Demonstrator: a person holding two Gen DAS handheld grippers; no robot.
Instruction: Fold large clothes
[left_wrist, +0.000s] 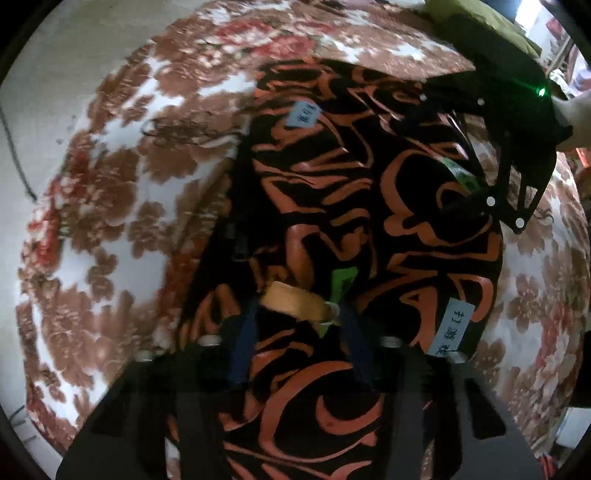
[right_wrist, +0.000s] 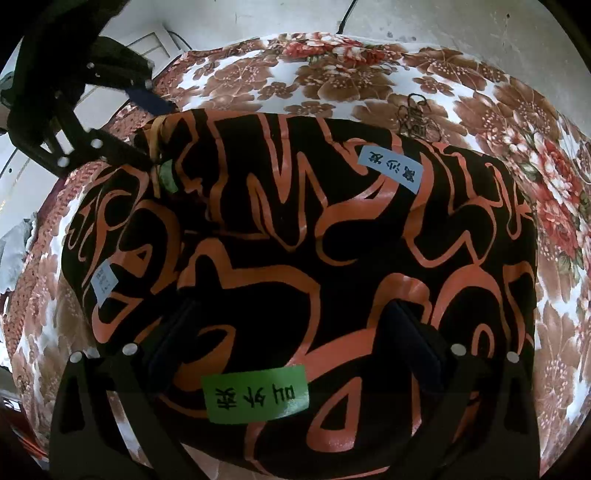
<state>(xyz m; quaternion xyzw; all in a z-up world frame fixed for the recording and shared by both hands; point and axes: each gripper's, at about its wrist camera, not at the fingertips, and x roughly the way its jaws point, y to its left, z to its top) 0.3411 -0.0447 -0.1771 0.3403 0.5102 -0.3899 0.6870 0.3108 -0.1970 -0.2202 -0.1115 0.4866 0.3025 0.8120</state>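
Here, garment: a black cloth with orange swirls (right_wrist: 295, 240) lies folded into a broad bundle on the bed, filling the middle of both views.
Bedspread: a white sheet with brown and red flowers (right_wrist: 406, 85) lies under the garment and shows around it on every side, running to the upper edge of the right wrist view.
Left gripper: the left gripper (left_wrist: 295, 332) sits at the bottom middle of its own view, fingers spread over the cloth, with a tan strap and metal ring (left_wrist: 295, 302) lying between the tips; whether the tips touch the strap I cannot tell. In the right wrist view the same tool appears at the upper left, its tips at the garment's far corner.
Right gripper: the right gripper (right_wrist: 295, 332) is at the lower middle of its own view, its two dark fingers spread wide apart and resting on the cloth, nothing pinched between them. In the left wrist view it shows at the upper right, reaching down onto the garment's edge.
Green label: a green tag with black characters (right_wrist: 256, 395) is stuck on the cloth just below and between the right gripper's fingers.
Blue labels: one pale blue tag (right_wrist: 391, 168) sits on the upper right of the garment, another (right_wrist: 104, 282) at its left edge.
Floor: pale, bare floor (right_wrist: 461, 26) shows along the top of the right wrist view.
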